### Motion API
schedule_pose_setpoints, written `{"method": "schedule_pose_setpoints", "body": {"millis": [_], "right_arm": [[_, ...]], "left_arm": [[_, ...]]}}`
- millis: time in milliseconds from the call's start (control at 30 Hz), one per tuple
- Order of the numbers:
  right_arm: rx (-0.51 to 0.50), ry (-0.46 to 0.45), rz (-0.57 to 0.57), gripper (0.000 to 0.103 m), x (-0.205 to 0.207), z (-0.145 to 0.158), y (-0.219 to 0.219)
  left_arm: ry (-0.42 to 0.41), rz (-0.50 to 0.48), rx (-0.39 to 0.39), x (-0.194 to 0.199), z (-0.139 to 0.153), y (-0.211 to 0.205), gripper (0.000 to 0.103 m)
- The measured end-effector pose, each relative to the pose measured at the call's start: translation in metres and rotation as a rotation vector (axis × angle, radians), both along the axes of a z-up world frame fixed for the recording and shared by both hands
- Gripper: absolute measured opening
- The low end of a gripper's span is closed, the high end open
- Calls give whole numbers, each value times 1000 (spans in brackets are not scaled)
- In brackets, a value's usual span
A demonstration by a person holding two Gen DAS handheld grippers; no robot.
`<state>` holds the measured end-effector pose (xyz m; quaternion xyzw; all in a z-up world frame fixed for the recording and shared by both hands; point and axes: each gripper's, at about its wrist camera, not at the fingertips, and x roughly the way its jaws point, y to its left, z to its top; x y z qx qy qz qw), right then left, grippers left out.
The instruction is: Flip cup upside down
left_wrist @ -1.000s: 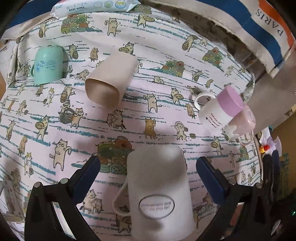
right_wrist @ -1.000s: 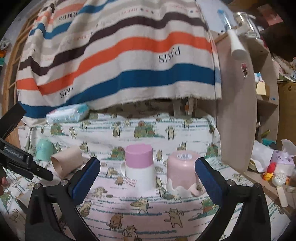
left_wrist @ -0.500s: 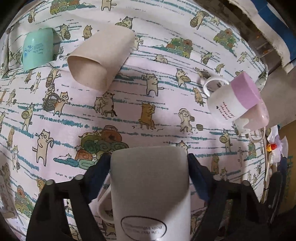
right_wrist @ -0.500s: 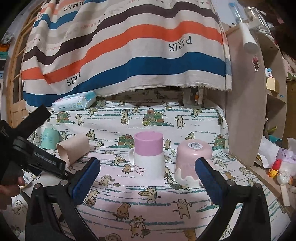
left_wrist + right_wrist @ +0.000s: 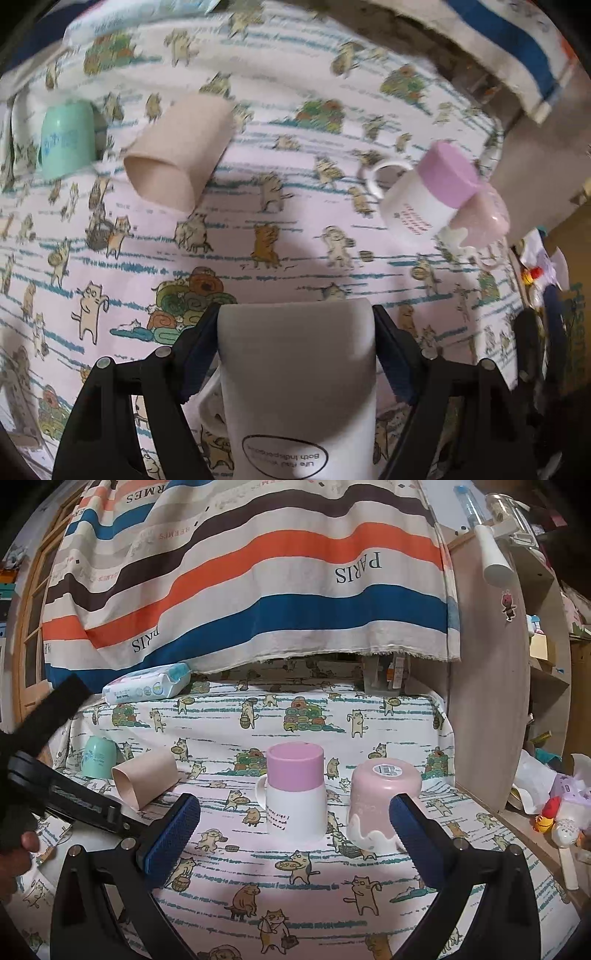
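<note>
My left gripper [image 5: 295, 328] is shut on a grey-white mug [image 5: 297, 384] with an oval label; both blue pads press its sides, and its handle shows at the lower left. The mug is held above the cat-print cloth [image 5: 258, 229]. A beige cup [image 5: 177, 151] lies on its side at the upper left; it also shows in the right wrist view [image 5: 144, 779]. My right gripper [image 5: 293, 834] is open and empty, facing a pink-and-white mug [image 5: 295, 794] and a pink cup [image 5: 382, 797], both upside down.
A mint cup [image 5: 66, 138] stands upside down at the far left. A wipes pack [image 5: 147, 686] lies at the back under a striped hanging cloth [image 5: 258, 572]. A wooden shelf panel [image 5: 491, 686] borders the right side, with clutter beyond it.
My left gripper closed its pads onto the grey-white mug and lifted it, with the view tilting back up. My right gripper stayed open and drew slightly nearer the pink cups.
</note>
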<state>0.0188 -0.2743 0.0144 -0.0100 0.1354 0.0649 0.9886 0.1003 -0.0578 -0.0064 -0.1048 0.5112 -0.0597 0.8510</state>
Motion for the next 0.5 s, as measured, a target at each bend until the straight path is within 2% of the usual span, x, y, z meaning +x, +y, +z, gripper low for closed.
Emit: {"method": "schedule_pose_setpoints", "body": {"millis": [133, 267, 500], "right_arm": [[0, -2, -2, 103, 0, 0, 0], [0, -3, -3, 103, -1, 0, 0], [2, -6, -7, 103, -1, 1, -1]], "left_arm": [[-101, -44, 72, -19, 20, -12, 77], [-183, -83, 98, -32, 32, -19, 77], [-256, -116, 140, -43, 32, -26, 77]]}}
